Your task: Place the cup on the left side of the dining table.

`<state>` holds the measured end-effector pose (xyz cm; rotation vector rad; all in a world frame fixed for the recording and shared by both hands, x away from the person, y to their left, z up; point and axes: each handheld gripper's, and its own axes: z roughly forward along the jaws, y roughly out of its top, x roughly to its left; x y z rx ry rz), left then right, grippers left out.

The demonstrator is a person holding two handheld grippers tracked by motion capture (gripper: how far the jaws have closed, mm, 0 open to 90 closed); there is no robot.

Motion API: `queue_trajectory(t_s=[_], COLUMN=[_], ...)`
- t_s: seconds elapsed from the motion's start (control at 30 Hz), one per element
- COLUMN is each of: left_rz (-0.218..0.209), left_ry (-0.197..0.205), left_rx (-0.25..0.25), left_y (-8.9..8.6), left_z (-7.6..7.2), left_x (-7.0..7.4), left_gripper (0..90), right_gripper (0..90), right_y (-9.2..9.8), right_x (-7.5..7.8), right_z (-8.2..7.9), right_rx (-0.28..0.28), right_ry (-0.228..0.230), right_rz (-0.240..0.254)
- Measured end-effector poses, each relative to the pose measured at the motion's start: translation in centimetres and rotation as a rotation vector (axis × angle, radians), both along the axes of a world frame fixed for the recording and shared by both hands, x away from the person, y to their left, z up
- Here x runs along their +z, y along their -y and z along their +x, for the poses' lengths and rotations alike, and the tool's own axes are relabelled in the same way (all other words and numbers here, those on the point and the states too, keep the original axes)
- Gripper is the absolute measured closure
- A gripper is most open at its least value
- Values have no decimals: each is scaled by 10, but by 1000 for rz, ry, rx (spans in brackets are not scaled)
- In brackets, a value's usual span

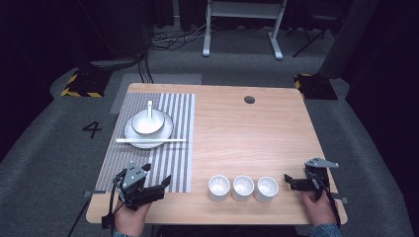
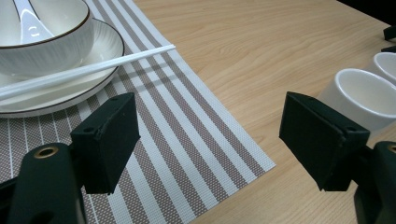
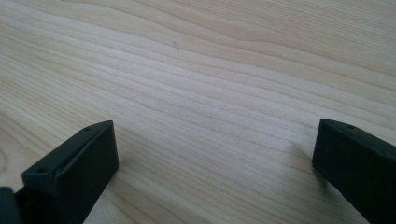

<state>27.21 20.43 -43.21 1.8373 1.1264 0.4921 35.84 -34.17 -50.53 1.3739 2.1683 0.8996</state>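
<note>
Striped placemat [image 1: 173, 148], wooden table [image 1: 247, 143].

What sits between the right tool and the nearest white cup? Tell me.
Nothing: in the high view, bare wood table separates the right tool from the nearest white cup.

Glossy white ceramic bowl [image 2: 42, 42], woven striped placemat [image 2: 187, 154] (matt), smooth light wood table [image 2: 261, 46]

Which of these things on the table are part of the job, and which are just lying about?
In the job: three white cups between the open left gripper and right gripper.

Lying about: striped placemat, plate, bowl, spoon, chopsticks, table hole.
</note>
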Motion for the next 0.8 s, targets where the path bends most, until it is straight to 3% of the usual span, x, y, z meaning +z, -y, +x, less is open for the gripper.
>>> queue_trajectory(t_s=[0.17,0.57,0.8], left_rz=[4,12,-34], left_ry=[4,12,28], left_rx=[-17,-112,-156], left_y=[7,38,59], left_z=[4,14,17], left_x=[2,10,14], left_gripper=[201,198,182], right_gripper=[2,2,2], right_y=[0,0,0], right_x=[0,0,0], right_z=[0,0,0], right_rx=[-1,-1,-1], right_ry=[0,0,0], right_rz=[0,1,0])
